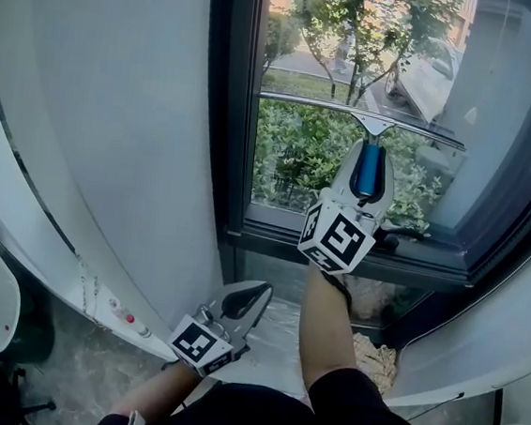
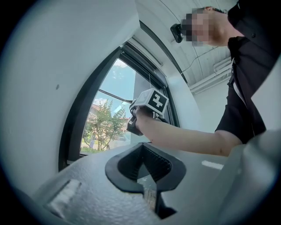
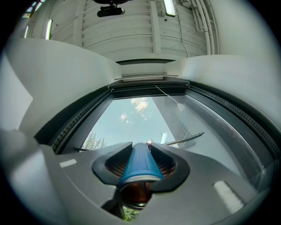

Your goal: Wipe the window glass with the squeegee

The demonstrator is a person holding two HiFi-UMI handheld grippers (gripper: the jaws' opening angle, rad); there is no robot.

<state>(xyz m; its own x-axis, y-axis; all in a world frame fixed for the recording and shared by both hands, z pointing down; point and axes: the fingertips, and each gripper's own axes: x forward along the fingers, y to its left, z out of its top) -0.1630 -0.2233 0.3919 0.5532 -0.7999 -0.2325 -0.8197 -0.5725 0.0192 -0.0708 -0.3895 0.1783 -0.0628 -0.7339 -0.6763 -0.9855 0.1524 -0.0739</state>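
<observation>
Squeegee handle (image 1: 367,175) half-hidden in right tool (image 1: 372,153)

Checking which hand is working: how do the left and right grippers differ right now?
The right gripper is clamped on the squeegee's blue handle; the left gripper is shut on nothing. The right gripper is raised to the glass; the left gripper hangs low beside the wall. Both are the same grey design.
</observation>
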